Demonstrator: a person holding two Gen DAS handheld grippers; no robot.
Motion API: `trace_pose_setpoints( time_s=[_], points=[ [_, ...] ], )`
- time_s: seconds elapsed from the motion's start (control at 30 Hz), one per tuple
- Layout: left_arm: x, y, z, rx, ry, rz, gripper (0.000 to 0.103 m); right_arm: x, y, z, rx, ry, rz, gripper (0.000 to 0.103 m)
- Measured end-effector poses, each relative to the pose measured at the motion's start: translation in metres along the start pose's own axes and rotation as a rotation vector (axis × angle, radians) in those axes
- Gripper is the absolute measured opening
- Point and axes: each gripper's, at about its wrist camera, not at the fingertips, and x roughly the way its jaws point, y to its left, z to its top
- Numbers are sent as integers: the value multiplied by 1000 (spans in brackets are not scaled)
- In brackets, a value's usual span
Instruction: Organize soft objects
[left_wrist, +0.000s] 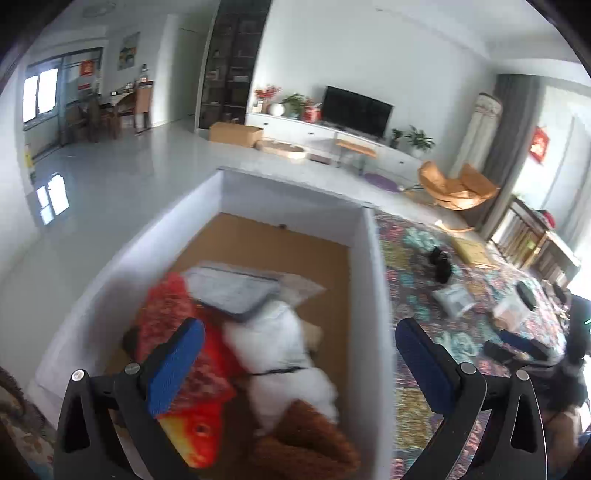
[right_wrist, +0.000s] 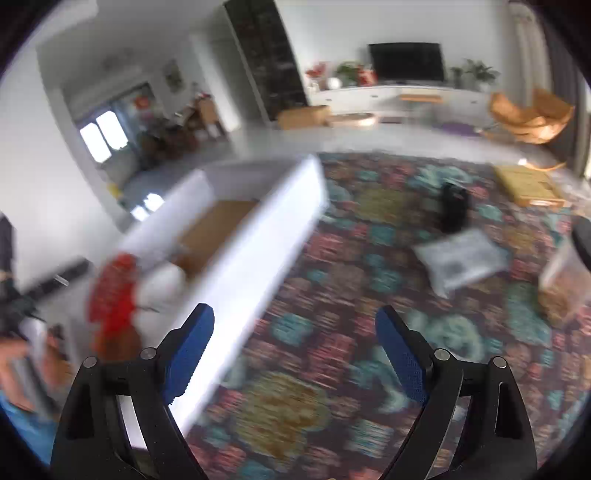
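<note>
A big white box (left_wrist: 373, 280) with a brown cardboard floor sits on the patterned rug (left_wrist: 413, 266), and everything else is easiest placed from it. Inside the box lie a red and orange fish toy (left_wrist: 184, 321), a white plush (left_wrist: 280, 339), a brown plush (left_wrist: 306, 439) and a grey flat pouch (left_wrist: 232, 291), all bunched at the near end. The left tool (left_wrist: 299, 365) hangs above that pile with its blue pads spread wide and nothing between them. The right tool (right_wrist: 295, 354) hovers over the rug just to the right of the box wall (right_wrist: 236, 266), also spread wide and empty; its view is blurred. On the rug to the right of the box lie a grey pillow (right_wrist: 458, 258), a black object (right_wrist: 454, 210) and a flat yellow box (right_wrist: 528, 184). Beyond the box, pale glossy floor (left_wrist: 122, 173) runs to a white cabinet (left_wrist: 325, 131) with a television (left_wrist: 356, 110) and potted plants (left_wrist: 419, 138); an orange chair (left_wrist: 456, 184) stands to the right.
</note>
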Motion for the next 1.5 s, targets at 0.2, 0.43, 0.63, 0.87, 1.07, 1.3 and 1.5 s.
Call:
trace_pose_setpoints(
  time_s=[0.2, 0.43, 0.63, 0.87, 1.07, 1.3, 1.5],
  points=[
    [38, -147, -50, 257, 153, -290, 103, -4, -106, -92, 115, 91, -379, 91],
    [147, -239, -114, 421, 295, -225, 103, -32, -163, -109, 275, 30, -562, 91],
    [189, -250, -120, 422, 303, -176, 103, -24, -183, -112, 328, 63, -533, 91],
    [192, -254, -130, 461, 290, -127, 103, -24, -185, -108, 329, 66, -528, 93],
    [193, -254, -131, 460, 290, -128, 103, -26, -184, -112, 329, 65, -526, 93],
    [193, -254, -130, 461, 290, -128, 103, -26, -184, -111, 330, 65, -526, 93],
    [193, -254, -130, 461, 289, -128, 103, -26, -184, -111, 330, 65, -526, 93]
  ],
)
